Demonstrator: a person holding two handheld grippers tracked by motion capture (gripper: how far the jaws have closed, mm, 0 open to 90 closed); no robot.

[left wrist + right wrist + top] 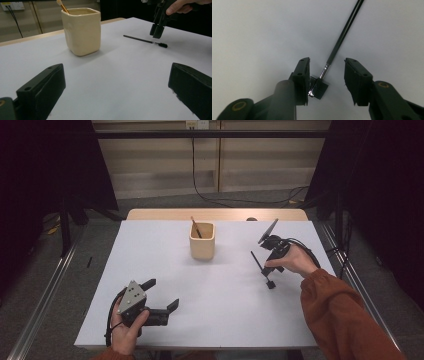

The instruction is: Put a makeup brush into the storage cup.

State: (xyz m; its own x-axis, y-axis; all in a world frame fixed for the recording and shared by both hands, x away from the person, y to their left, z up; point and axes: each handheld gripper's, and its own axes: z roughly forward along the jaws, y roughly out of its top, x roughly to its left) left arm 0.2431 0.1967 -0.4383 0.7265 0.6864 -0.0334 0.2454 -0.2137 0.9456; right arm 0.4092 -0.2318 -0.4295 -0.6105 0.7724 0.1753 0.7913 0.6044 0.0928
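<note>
A thin black brush lies flat on the white table, its dark head nearest me. My right gripper hangs just above it, open, with one jaw on each side of the brush's metal ferrule and not touching it. In the high view the right gripper points down at the brush on the right side of the table. My left gripper rests open near the front left edge with nothing between its jaws. A cream cup stands mid-table, holding a wooden-handled brush.
The white sheet covers the table; a strip of bare wood shows along the far edge. From the left gripper view, the cup is ahead and the black brush lies to its right.
</note>
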